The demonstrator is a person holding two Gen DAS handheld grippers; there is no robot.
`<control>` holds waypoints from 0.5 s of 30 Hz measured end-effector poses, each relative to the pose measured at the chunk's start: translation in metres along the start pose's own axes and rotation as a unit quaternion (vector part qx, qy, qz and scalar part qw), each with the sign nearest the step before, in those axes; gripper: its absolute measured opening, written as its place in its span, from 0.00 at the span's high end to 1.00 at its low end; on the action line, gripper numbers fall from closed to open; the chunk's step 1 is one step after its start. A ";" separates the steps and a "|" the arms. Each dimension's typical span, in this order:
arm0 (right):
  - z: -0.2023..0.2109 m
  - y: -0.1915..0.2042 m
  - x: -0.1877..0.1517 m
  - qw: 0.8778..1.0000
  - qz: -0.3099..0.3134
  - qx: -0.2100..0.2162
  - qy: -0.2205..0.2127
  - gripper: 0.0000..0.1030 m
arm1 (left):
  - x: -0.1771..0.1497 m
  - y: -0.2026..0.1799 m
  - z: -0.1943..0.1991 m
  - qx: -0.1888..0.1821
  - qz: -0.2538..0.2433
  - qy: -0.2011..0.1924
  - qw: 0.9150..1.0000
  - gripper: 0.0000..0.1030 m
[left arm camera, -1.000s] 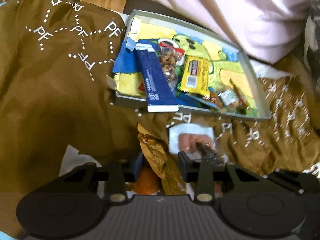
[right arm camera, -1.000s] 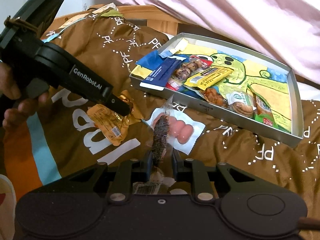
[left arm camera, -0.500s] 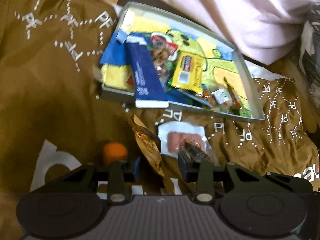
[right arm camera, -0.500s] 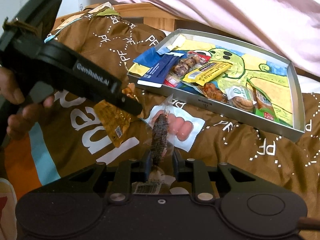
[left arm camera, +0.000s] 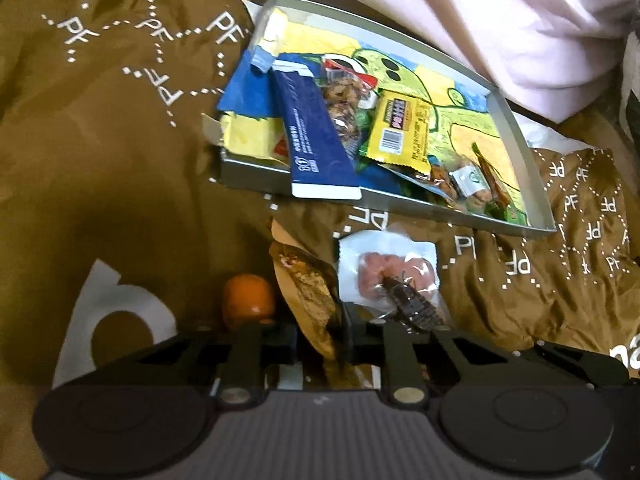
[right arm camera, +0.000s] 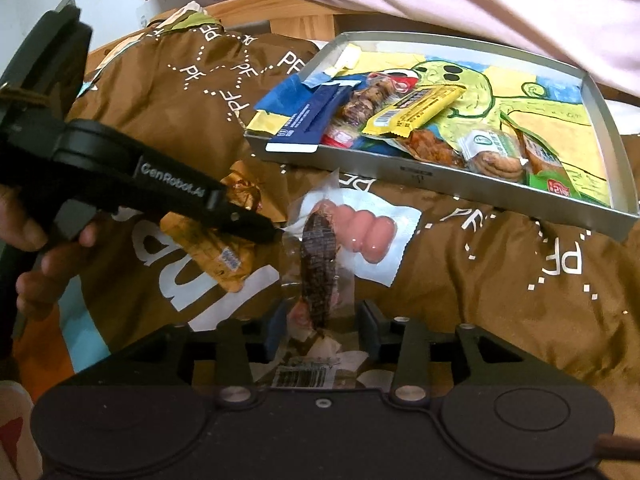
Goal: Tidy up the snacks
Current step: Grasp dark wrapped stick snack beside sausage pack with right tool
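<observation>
A metal tray (right arm camera: pixel 480 190) (left arm camera: pixel 256 180) with a cartoon liner holds several snack packs, among them a blue bar (left arm camera: pixel 316 136) and a yellow bar (right arm camera: pixel 416 114). My left gripper (left arm camera: pixel 320 336) is shut on a golden-brown packet (left arm camera: pixel 312 296) (right arm camera: pixel 208 248) just above the brown cloth. My right gripper (right arm camera: pixel 320 328) is open around a clear packet with a dark dried snack (right arm camera: pixel 320 264) (left arm camera: pixel 412 304). A white pack of pink sausages (right arm camera: pixel 360 236) (left arm camera: pixel 392 268) lies on the cloth in front of the tray.
A small orange fruit (left arm camera: pixel 248 296) lies on the brown printed cloth (left arm camera: pixel 100 140) left of the left gripper. A pink blanket (right arm camera: pixel 440 0) is bunched behind the tray. A wooden frame (right arm camera: pixel 296 20) shows at the back.
The right gripper's jaws have opened wider around the dark snack packet. The left gripper has closed on the golden packet and shifted right. The orange fruit has come into sight.
</observation>
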State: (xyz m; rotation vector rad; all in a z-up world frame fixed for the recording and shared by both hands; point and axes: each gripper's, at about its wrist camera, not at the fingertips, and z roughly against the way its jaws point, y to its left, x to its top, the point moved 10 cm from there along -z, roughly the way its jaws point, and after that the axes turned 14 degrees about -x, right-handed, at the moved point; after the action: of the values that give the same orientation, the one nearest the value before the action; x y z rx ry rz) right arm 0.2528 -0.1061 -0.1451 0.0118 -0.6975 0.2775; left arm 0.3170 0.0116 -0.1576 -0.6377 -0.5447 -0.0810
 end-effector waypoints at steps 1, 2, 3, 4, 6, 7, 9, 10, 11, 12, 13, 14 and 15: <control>0.001 0.000 0.000 1.000 -0.006 0.005 -0.001 0.63 | 0.000 0.001 0.001 0.005 0.000 -0.002 1.000 0.81; 0.002 0.000 0.001 1.000 -0.009 0.006 -0.002 0.63 | -0.001 0.001 0.001 0.008 0.000 -0.003 1.000 0.82; 0.003 0.000 0.001 1.000 -0.010 0.005 -0.005 0.70 | -0.001 0.000 0.003 0.011 -0.001 -0.005 1.000 0.82; 0.005 -0.001 0.002 1.000 -0.009 0.000 -0.011 0.72 | -0.002 -0.001 0.004 0.014 -0.002 -0.006 1.000 0.82; 0.009 -0.002 0.006 1.000 -0.007 -0.004 -0.021 0.79 | -0.003 -0.004 0.007 0.020 -0.008 -0.009 1.000 0.83; 0.013 -0.001 0.008 1.000 0.001 -0.008 -0.028 0.80 | -0.003 -0.006 0.009 0.021 -0.011 -0.010 1.000 0.84; 0.019 0.004 0.010 0.998 0.033 -0.028 -0.049 0.83 | -0.004 -0.012 0.015 0.028 -0.020 -0.017 0.999 0.85; 0.025 0.009 0.010 0.994 0.068 -0.047 -0.069 0.84 | -0.003 -0.015 0.018 0.031 -0.026 -0.022 0.999 0.85; 0.029 0.012 0.011 0.989 0.099 -0.064 -0.088 0.85 | -0.002 -0.018 0.022 0.033 -0.032 -0.027 0.999 0.85; 0.036 0.017 0.011 0.980 0.138 -0.088 -0.112 0.86 | -0.001 -0.021 0.026 0.034 -0.036 -0.034 0.998 0.85; 0.042 0.023 0.011 0.969 0.175 -0.110 -0.139 0.87 | 0.000 -0.024 0.030 0.033 -0.038 -0.040 0.998 0.85; 0.048 0.027 0.011 0.959 0.199 -0.122 -0.161 0.88 | 0.002 -0.028 0.034 0.034 -0.043 -0.048 0.997 0.85; 0.054 0.031 0.012 0.950 0.217 -0.132 -0.182 0.94 | 0.005 -0.031 0.038 0.033 -0.047 -0.054 0.997 0.85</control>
State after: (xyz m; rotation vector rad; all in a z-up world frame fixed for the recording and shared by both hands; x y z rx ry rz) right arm 0.2191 -0.0791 -0.0983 -0.3586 -1.1019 0.6120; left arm 0.2963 0.0088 -0.1130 -0.5537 -0.6795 -0.1179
